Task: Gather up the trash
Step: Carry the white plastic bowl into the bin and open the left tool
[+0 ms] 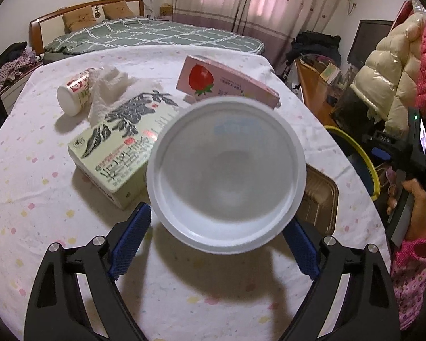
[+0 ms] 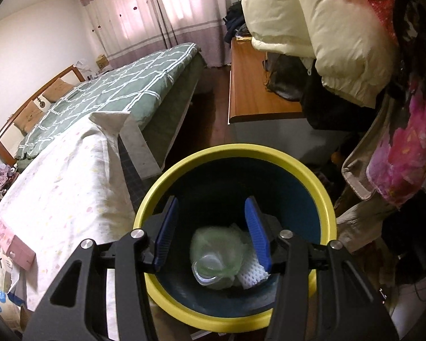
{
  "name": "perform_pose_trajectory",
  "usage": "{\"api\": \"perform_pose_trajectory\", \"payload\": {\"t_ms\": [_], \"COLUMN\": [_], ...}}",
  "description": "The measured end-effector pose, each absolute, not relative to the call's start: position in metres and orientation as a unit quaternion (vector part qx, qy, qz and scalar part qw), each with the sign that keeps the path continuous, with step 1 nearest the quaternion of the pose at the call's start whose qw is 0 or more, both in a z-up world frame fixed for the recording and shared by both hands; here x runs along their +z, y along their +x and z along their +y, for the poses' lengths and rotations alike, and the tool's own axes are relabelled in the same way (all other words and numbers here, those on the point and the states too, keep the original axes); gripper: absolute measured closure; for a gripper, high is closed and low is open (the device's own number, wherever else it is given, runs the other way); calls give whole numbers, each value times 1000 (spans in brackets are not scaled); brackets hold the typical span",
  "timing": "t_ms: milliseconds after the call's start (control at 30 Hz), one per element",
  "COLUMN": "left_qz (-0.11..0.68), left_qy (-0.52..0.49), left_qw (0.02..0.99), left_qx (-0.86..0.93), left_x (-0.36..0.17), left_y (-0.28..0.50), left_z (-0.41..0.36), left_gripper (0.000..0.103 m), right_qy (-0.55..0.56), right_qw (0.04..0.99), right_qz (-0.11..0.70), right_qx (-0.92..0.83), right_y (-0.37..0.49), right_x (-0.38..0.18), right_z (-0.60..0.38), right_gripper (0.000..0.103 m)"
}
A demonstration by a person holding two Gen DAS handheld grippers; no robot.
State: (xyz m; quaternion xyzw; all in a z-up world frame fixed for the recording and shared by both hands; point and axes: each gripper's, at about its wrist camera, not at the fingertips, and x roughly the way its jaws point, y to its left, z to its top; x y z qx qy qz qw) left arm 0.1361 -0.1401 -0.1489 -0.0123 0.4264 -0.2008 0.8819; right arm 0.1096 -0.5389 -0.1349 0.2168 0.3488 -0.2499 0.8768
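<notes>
My left gripper [image 1: 215,244] is shut on a white plastic bowl [image 1: 225,174], held above the table with its opening facing the camera. Behind it lie a green tea box [image 1: 119,147], a pink strawberry carton [image 1: 224,81], a small white bottle [image 1: 73,95], a crumpled white tissue [image 1: 108,93] and a brown tray [image 1: 319,199]. My right gripper [image 2: 213,233] is open and empty above the yellow-rimmed bin [image 2: 235,153]. A green plastic wrapper [image 2: 217,255] and white foam net [image 2: 252,275] lie inside the bin.
The table [image 1: 28,199] has a pale dotted cloth; its edge shows in the right wrist view [image 2: 71,176]. The bin stands off its right edge [image 1: 360,156]. A bed [image 2: 113,96], a wooden desk [image 2: 252,85] and hanging coats [image 2: 326,28] surround it.
</notes>
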Motion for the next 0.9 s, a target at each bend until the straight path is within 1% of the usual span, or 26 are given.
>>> {"api": "perform_pose_trajectory", "payload": {"t_ms": [300, 767, 800, 900], "left_qz": [418, 418, 418, 417], "left_qy": [-10, -27, -27, -25], "left_qw": [886, 885, 885, 884], "left_qx": [-200, -204, -206, -211], "left_x": [-143, -150, -150, -149], "left_y": [140, 151, 151, 153], "left_z": [-143, -149, -150, -152], "left_gripper": [14, 14, 17, 18], "right_qy": [212, 212, 212, 212], "right_qw": [877, 878, 878, 878], "right_qz": [350, 352, 351, 351], "right_qx": [-252, -248, -248, -248], "right_y": [111, 112, 112, 112], "right_x": [-134, -134, -134, -134], "right_z": [-536, -536, -536, -536], "right_gripper": [56, 56, 56, 56]}}
